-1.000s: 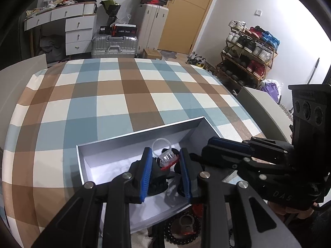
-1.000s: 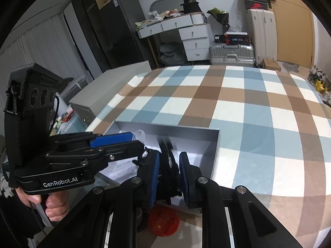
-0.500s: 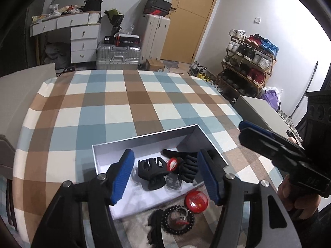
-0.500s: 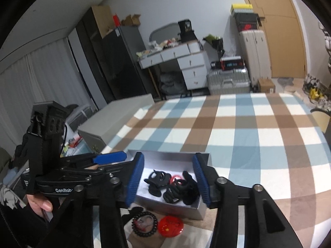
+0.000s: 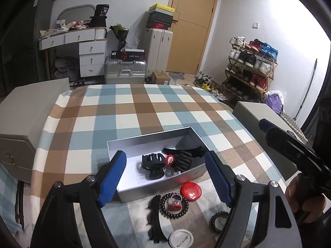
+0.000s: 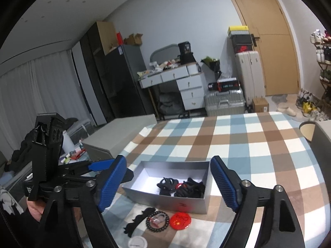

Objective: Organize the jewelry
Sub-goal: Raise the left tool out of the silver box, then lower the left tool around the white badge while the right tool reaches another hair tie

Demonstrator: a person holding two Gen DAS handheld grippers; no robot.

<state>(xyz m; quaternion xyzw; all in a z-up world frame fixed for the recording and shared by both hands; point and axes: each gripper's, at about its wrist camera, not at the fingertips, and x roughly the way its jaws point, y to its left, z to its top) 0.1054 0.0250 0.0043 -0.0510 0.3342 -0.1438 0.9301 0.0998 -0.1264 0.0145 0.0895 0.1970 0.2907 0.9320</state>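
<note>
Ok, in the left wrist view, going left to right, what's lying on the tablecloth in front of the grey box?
Black wavy hair comb → black bead bracelet with a red piece inside it → red China badge → black spiral hair tie.

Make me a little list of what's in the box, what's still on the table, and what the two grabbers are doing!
box: grey, open, on checked cloth
in box: black claw clip, red flower clip, black scrunchie
outside, near side: red badge, bead bracelet, black wavy clip, white badge, coil tie
left gripper: open, empty, above the box
right gripper: open, empty
</note>
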